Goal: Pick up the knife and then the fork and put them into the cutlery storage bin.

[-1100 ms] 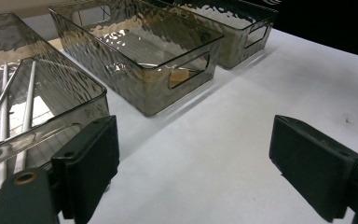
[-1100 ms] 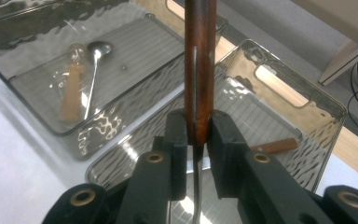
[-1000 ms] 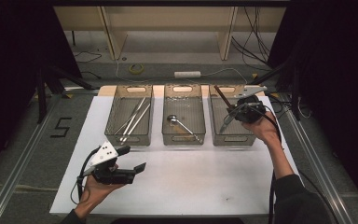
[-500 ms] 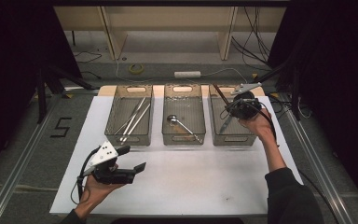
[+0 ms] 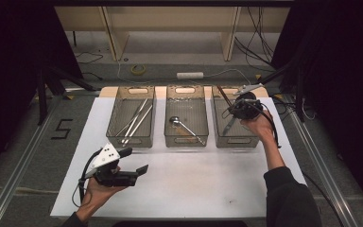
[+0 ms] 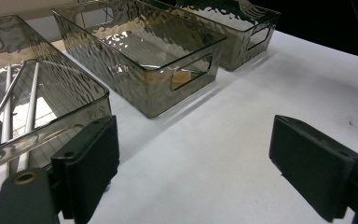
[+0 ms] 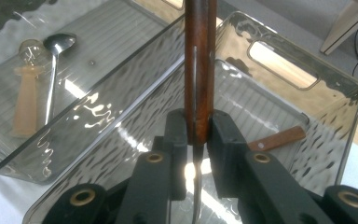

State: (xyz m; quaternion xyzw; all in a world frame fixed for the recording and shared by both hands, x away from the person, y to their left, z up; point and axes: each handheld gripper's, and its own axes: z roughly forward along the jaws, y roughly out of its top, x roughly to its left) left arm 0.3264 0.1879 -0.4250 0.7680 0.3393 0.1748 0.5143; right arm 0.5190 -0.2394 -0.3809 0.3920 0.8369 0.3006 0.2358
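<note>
- The right gripper (image 7: 198,135) pinches the wooden handle of a knife (image 7: 199,65) between its two black pads, which press on either side of the brown handle; the metal blade runs down between the jaws.
- In the high view the right gripper (image 5: 240,108) hangs over the right bin (image 5: 238,140), with the knife (image 5: 223,96) handle slanting up toward the far left.
- A second wooden-handled piece (image 7: 276,138) lies on the floor of that right bin (image 7: 307,84).
- The middle bin (image 5: 185,140), just to its left, holds a spoon (image 5: 185,126).
- The left bin (image 5: 131,141) holds several long metal utensils (image 5: 135,119).
- The left gripper (image 5: 133,166) hovers over the near left of the white table (image 5: 203,179), its jaws spread wide with nothing between them.
- The three bins stand in a row at the far side of the table.
</note>
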